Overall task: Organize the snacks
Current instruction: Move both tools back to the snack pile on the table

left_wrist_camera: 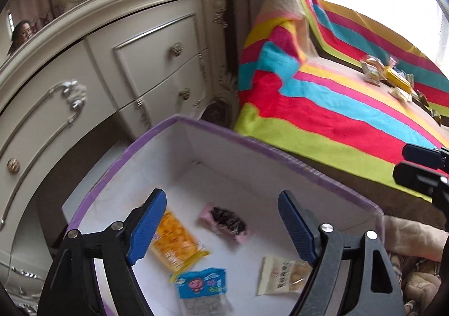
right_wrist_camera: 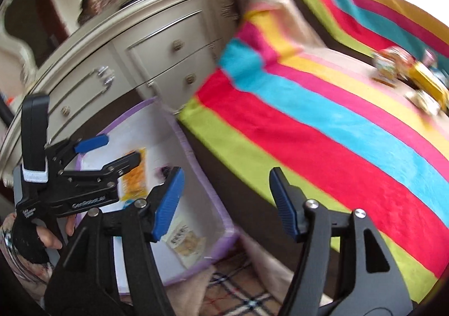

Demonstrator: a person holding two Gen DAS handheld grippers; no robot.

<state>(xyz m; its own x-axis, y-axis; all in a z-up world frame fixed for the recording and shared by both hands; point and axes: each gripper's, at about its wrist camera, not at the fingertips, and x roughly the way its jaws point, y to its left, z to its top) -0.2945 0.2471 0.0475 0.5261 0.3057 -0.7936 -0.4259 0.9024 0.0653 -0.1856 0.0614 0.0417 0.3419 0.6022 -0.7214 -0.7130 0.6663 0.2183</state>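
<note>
Here, at the left, a cream dresser [left_wrist_camera: 118,69] stands behind a purple-edged storage box [left_wrist_camera: 252,156] on the floor, where four snack packets already lie: an orange packet [left_wrist_camera: 175,240], a pink packet [left_wrist_camera: 224,222], a blue packet [left_wrist_camera: 203,283] and a white packet [left_wrist_camera: 280,274]. The left gripper [left_wrist_camera: 221,227] hangs over the box with its blue pads apart and nothing between them; a hand [right_wrist_camera: 53,234] grips its handle in the right wrist view. The right gripper [right_wrist_camera: 226,202] points past the box's near corner toward the striped blanket [right_wrist_camera: 322,125], jaws likewise spread and empty. At the far right, on the blanket, the remaining loose snacks [left_wrist_camera: 390,77] sit in a small cluster, well apart from both grippers.

The step in hand appears to be the return reach for another packet. Done well, it would mean keeping the jaws wide on approach, picking a packet at the cluster's edge rather than the middle, closing across its narrow side, and lifting clear before swinging back, so neighbours are not dragged off the soft, uneven cloth.
</note>
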